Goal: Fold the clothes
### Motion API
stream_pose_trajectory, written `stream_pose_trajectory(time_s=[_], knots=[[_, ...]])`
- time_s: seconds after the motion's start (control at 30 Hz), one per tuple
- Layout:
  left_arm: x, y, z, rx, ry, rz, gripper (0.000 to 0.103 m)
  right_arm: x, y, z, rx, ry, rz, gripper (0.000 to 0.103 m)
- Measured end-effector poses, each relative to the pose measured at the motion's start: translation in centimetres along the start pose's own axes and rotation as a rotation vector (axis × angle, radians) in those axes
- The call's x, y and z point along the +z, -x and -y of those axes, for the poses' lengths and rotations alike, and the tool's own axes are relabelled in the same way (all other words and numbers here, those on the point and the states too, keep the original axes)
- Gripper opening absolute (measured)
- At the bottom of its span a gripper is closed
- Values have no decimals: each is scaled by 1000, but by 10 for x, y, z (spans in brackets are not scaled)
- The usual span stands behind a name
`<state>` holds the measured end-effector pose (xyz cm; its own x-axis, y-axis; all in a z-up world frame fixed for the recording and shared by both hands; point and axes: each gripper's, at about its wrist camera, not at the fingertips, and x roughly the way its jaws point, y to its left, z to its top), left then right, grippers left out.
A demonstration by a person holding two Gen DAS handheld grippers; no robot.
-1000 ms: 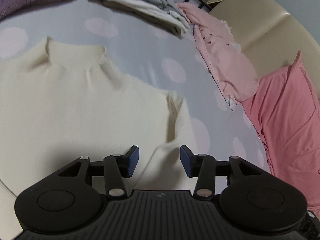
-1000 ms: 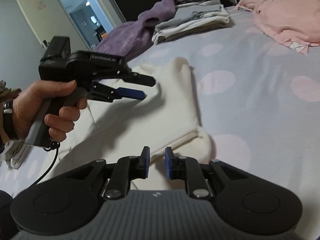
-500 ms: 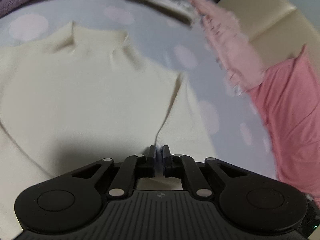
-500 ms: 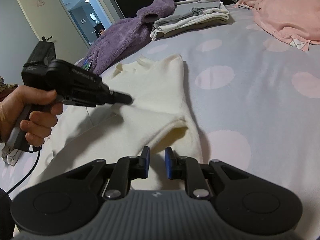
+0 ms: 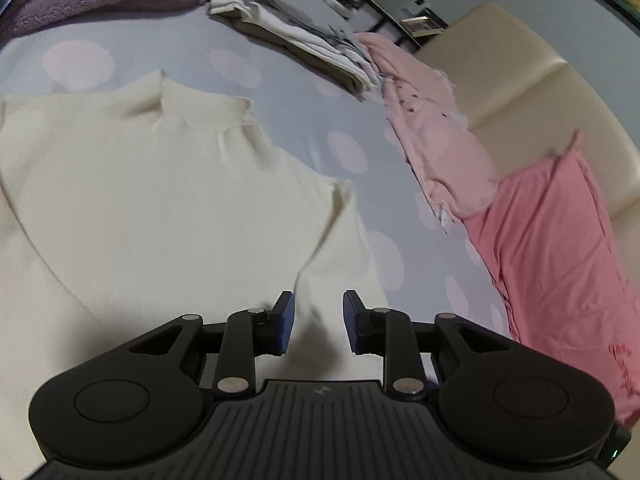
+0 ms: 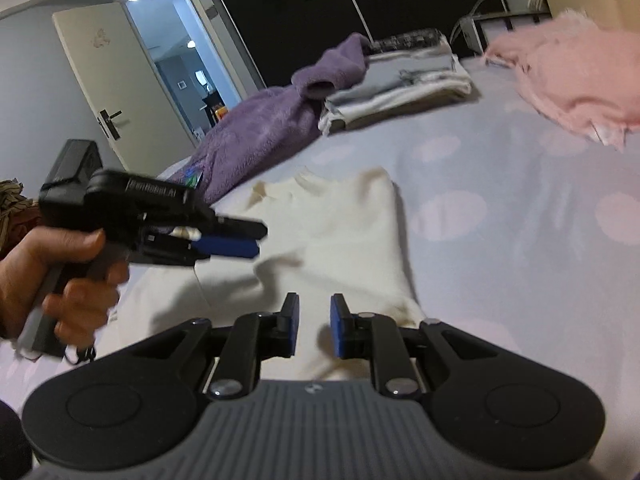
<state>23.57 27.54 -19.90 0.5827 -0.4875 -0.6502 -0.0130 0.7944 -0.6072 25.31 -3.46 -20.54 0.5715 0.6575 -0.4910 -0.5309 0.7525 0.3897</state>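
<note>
Left tool [image 5: 316,322] released, jaws just reopened over cream sweater [image 5: 160,208]; folded stack [image 5: 304,40] far; only right view shows the door [image 6: 104,92].

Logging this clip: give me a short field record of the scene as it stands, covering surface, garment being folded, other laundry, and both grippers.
surface: pale blue bedsheet with pink dots
garment: cream knit high-neck sweater, lying flat, one sleeve folded across the body
folded stack: grey and white clothes, beyond the sweater
other laundry: purple fleece garment; light pink garment; deeper pink garment
left gripper: jaws just opened, parted above the sweater's sleeve, gripping nothing
right gripper: jaws narrowly apart over the sweater, nothing clamped
</note>
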Motion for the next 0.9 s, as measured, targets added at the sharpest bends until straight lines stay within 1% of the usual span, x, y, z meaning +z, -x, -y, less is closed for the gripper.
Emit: stream_pose_trajectory(time_s=[0.07,0.13,0.17,0.2,0.23,0.27,0.33,0.43,0.5,0.57,0.63,0.7,0.73,0.77,0.83,0.87,0.9], knots=[[-3,-3,3,28,-11,0,23,2,-14,-6,-38,15,-12,21],[-5,-6,3,69,-10,-15,23,0,-32,-11,-72,29,-69,21],[-6,-7,3,90,-9,-22,23,-4,-40,-15,-75,50,-109,21],[-7,-9,3,111,-9,-30,23,-7,-44,-20,-73,80,-132,24],[-8,-10,2,132,-8,-38,23,-8,-42,-26,-65,123,-134,31],[-8,-8,3,137,-2,-33,23,-7,-40,-29,-53,142,-128,34],[-10,1,5,141,-1,-11,23,-4,-32,-28,-26,119,-101,33],[-17,16,5,163,14,3,23,-4,-28,-27,-12,110,-95,34],[-26,28,6,211,30,12,23,-7,-29,-30,-10,138,-116,34],[-39,51,7,250,50,47,23,-11,-28,-32,-2,151,-127,34],[-54,81,7,300,84,104,23,-10,-18,-27,30,117,-92,33],[-74,115,5,372,152,174,24,-11,-5,-19,56,106,-54,33],[-84,131,2,398,202,209,24,-12,1,-15,71,101,-40,33],[-94,146,-1,422,255,244,27,-14,7,-10,88,93,-28,34],[-115,173,-6,443,336,308,31,-16,17,-1,113,81,-11,34],[-126,186,-9,452,377,339,36,-17,23,2,124,69,-4,34],[-135,195,-9,466,393,356,39,-17,29,4,138,49,4,34]])
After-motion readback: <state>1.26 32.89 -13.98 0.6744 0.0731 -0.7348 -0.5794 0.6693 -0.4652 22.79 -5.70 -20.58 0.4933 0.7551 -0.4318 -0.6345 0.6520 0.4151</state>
